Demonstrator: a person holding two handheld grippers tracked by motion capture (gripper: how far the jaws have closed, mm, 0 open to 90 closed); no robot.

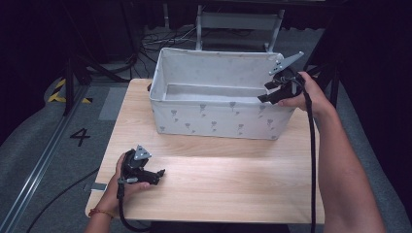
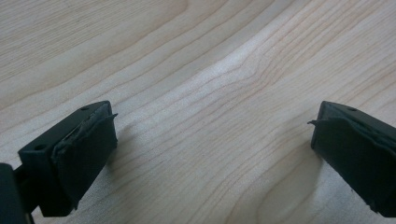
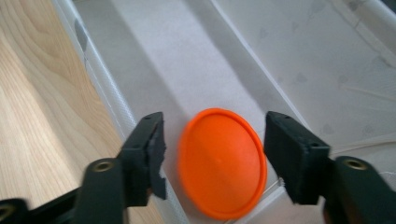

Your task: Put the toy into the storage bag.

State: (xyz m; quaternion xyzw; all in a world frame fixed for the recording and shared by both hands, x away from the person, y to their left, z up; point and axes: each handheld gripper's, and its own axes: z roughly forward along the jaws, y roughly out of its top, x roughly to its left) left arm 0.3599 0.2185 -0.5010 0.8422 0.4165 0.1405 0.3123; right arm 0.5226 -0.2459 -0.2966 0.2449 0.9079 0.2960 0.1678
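At the near left of the wooden surface [image 1: 218,179], the person's left hand [image 1: 116,187] held the left tongs [image 1: 158,174] low over the bare wood, pointing right. In the left gripper view those tongs [image 2: 212,144] stood wide apart, with only wood grain between the two black jaws and nothing gripped.

Farther back, a white fabric bin [image 1: 218,121] with a small grey pattern sat on the far half of the surface, its open top facing up. The right hand [image 1: 306,92] held the right tongs [image 1: 266,92] at the bin's right end, just above its rim and tipped down toward the inside.

In the right gripper view, the right tongs [image 3: 212,149] were spread wide, and an orange disc [image 3: 222,163] appeared between the jaws without touching either, slightly blurred. It was inside the bin [image 3: 289,60], beside the near wall; whether it lay on the bottom or hung in the air could not be told.
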